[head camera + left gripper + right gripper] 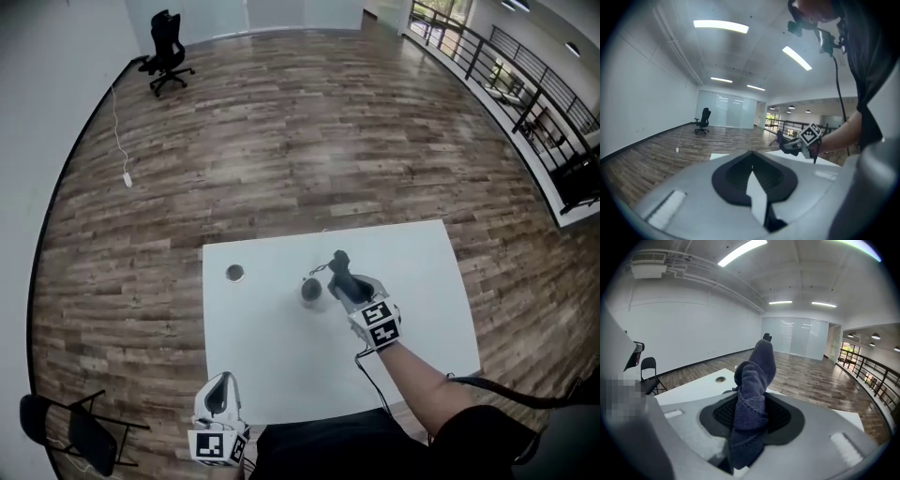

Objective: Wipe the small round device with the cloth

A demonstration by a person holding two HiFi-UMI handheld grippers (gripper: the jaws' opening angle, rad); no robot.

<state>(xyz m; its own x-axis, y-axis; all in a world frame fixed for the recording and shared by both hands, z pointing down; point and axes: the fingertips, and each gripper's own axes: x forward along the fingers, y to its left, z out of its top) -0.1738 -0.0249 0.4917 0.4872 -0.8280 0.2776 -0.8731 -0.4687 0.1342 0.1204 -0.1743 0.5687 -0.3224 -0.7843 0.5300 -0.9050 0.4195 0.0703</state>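
So the right gripper [345, 279] has its jaws clamped on the dark cloth [338, 259], which sticks out past the tips in a bunched-up wad, not spread flat. The small round device [311, 292] sits on the white tabletop [422, 281] just beside that wad, to its left in the head view, with a thin cord [320, 270] curling off behind it. Can't tell if the cloth is actually touching it. There's another little round disc [234, 273] further left, well apart, and honestly I'm guessing the corded one is the target. The left gripper [222, 382] is way off at the near edge, jaws pressed together on nothing. That's my worry: nothing is pinning the device, so a sideways swipe could just shove it across the tabletop or tug it by the cord instead of cleaning it. A wad like that also only touches with a small spot, and if it snags it might pull loose from the jaws.
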